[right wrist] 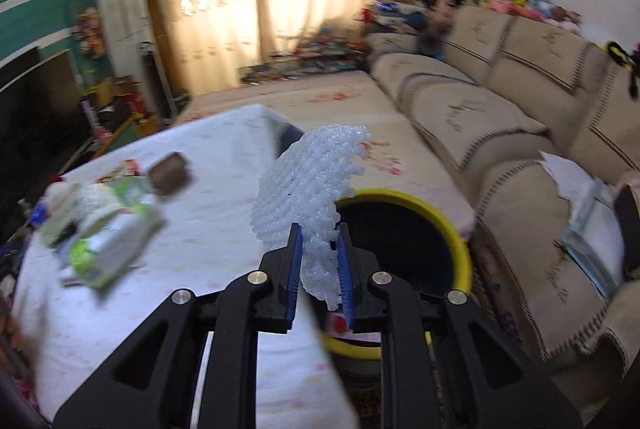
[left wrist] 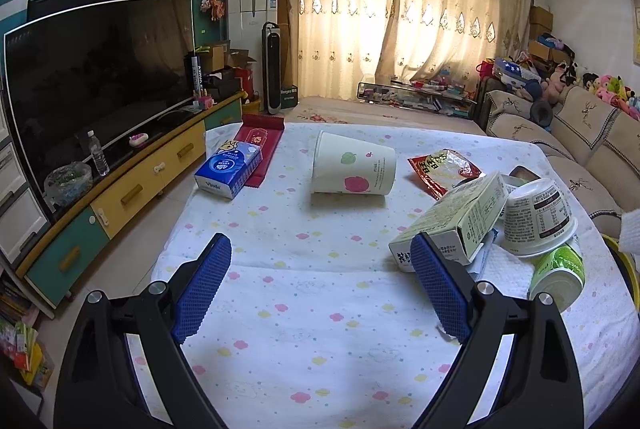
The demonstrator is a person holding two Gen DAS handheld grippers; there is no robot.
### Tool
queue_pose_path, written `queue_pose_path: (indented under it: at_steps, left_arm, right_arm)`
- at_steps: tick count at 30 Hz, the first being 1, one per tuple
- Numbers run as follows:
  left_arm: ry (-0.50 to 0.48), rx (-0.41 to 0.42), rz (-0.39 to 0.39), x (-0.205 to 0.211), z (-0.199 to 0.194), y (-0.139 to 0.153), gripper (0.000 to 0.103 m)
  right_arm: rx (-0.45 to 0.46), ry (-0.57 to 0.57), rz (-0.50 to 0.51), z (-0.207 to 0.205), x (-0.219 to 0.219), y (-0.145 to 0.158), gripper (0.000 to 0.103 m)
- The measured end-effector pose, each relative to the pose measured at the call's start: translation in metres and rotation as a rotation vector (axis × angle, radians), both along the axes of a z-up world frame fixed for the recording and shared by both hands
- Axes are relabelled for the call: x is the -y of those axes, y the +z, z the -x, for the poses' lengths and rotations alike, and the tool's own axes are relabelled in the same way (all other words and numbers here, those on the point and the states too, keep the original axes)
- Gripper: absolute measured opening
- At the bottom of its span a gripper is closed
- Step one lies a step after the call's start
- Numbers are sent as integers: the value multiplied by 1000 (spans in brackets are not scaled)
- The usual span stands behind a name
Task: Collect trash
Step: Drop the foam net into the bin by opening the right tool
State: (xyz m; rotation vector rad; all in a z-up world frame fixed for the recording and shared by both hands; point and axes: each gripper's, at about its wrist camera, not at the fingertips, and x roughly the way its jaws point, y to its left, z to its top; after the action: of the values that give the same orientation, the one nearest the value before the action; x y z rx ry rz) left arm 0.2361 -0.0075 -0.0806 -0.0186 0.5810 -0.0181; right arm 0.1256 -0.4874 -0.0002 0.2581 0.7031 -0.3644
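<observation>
Progress: early to middle, by my reading. One piece is on its way to the bin; most of the litter is still on the table.

Table with white cloth dotted with small pastel flowers (left wrist: 320, 293): carries nearly all the trash. Largest piece is a white paper cup printed with green and pink apples (left wrist: 354, 169), lying on its side near the far middle, apart from the rest. At the right edge sits a heap: a pale green cardboard carton (left wrist: 456, 221) leaning over a white plastic tub with a dark printed label (left wrist: 538, 217), upside down, a green-and-white can (left wrist: 560, 275) on its side below that, and a crumpled white paper napkin (left wrist: 508, 269) under them. Behind the heap lies a red and silver foil snack wrapper (left wrist: 440, 169). A blue pack of tissues (left wrist: 230, 169) sits far left; probably not trash.

Containers: round black bin with a yellow rim (right wrist: 404, 195) stands off the table's corner, beside the beige sofa (right wrist: 500, 117). Its interior reads dark; contents cannot be made out.

Right gripper (right wrist: 319, 265): jaws pinched on a white foam mesh fruit sleeve (right wrist: 308, 181), which stands up from the pads, near the bin's rim but not yet in it.

Left gripper (left wrist: 320, 289): jaws wide apart, nothing between them, hovering over bare cloth just beside the carton.
</observation>
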Motion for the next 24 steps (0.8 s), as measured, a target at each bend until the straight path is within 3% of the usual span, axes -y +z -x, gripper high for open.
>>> queue_pose_path:
  at_steps: [4,11,16,24]
  left_arm:
    - [-2,-2,-4,1,0,-1,90]
    - [-10,-11,-2,3,-1,-2,90]
    - [-12,-11,-5,4,-1,-2,90]
    - [-27,-16,10,4,-2,-3,90]
  right_arm:
    - [-72,-54,-16,-9,26,-32,17]
    - [-158,-82,-15,-29,33,-72,23]
    - [-179,-91,-10,-32,34,-79,38]
    - [-167,-81,-6,-30,29,-74,47]
